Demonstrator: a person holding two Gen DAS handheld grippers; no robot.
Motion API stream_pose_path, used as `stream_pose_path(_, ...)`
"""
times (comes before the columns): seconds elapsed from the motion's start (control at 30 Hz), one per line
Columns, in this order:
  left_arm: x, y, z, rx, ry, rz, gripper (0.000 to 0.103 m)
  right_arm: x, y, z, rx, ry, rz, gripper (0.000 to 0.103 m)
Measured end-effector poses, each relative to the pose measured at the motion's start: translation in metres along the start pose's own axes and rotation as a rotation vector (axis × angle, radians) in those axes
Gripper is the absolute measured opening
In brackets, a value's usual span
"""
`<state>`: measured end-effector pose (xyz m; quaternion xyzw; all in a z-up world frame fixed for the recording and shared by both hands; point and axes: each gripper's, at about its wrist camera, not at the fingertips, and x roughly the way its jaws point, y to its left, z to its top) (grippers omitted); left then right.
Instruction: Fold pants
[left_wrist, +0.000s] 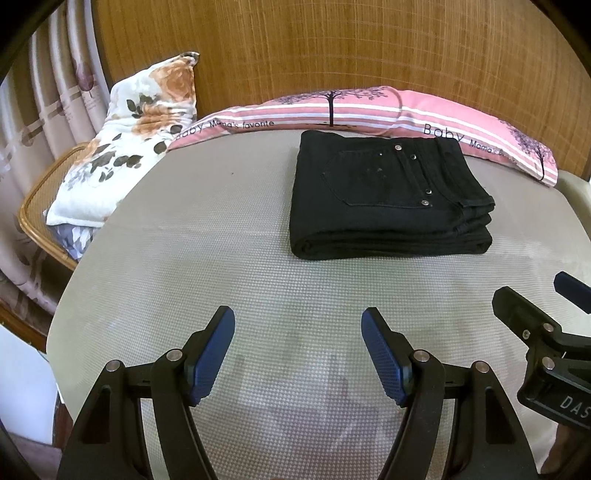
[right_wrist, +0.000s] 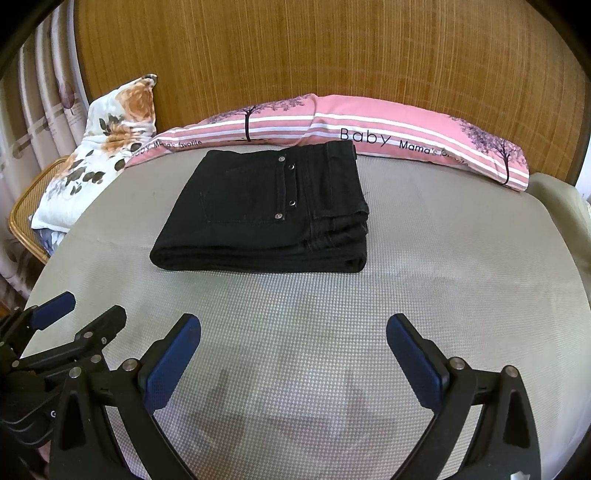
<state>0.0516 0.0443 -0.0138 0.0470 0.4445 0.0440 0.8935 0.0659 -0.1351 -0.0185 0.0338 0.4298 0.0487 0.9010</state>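
Your black pants (left_wrist: 388, 199) lie folded into a thick rectangular stack on the grey textured mat (left_wrist: 207, 258), toward its far side and just in front of the pink striped pillow (left_wrist: 369, 107) printed with trees and the words "Baby Mama's favorite". A back pocket faces up on top of the stack, with a line of small metal rivets running beside it, and the layered edges of the waistband show at the stack's right end.

Your left gripper (left_wrist: 298, 354) hovers over the near part of the mat, well apart from the pants, with its blue-padded fingers (left_wrist: 210, 362) spread wide and nothing between them. Your right gripper (right_wrist: 293, 363) sits just beside it on the right, likewise over bare mat and clear of the pants, its fingers (right_wrist: 417, 365) parted wide with nothing in their grasp. Each gripper shows at the edge of the other's view.

Left of the mat you have a white floral pillow (left_wrist: 129, 140) with orange roses, propped against the woven bamboo panel (left_wrist: 332, 44) that backs the whole scene. A rattan chair edge (left_wrist: 40, 199) shows beneath the floral pillow, and a patterned curtain (left_wrist: 55, 96) hangs at the far left.
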Motion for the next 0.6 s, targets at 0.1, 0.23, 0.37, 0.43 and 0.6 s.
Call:
stream_pose_path(0.1,0.0000,-0.0001,-0.0004,-0.001,0.001,0.002,0.072,0.0006,0.0002,0.0002,0.000,0.001,0.000,0.100)
stream_pose_path(0.23,0.0001,0.0000,-0.0002,-0.001,0.000,-0.001,0.072,0.0011,0.0002,-0.0001,-0.001,0.003,0.000,0.100)
stream_pose_path(0.37,0.0000,-0.0002,-0.0006,0.000,0.003,-0.002,0.072,0.0024,0.0006,-0.0014,-0.001,0.008,0.000,0.100)
stream_pose_path(0.43,0.0012,0.0001,-0.0003,-0.001,0.004,-0.006,0.072,0.0021,0.0008,-0.0018,0.000,0.009,-0.002,0.100)
stream_pose_path(0.6,0.0029,0.0012,0.0000,-0.006,0.007,-0.017,0.072,0.0026,0.0001,-0.0007,0.001,0.011,-0.001,0.100)
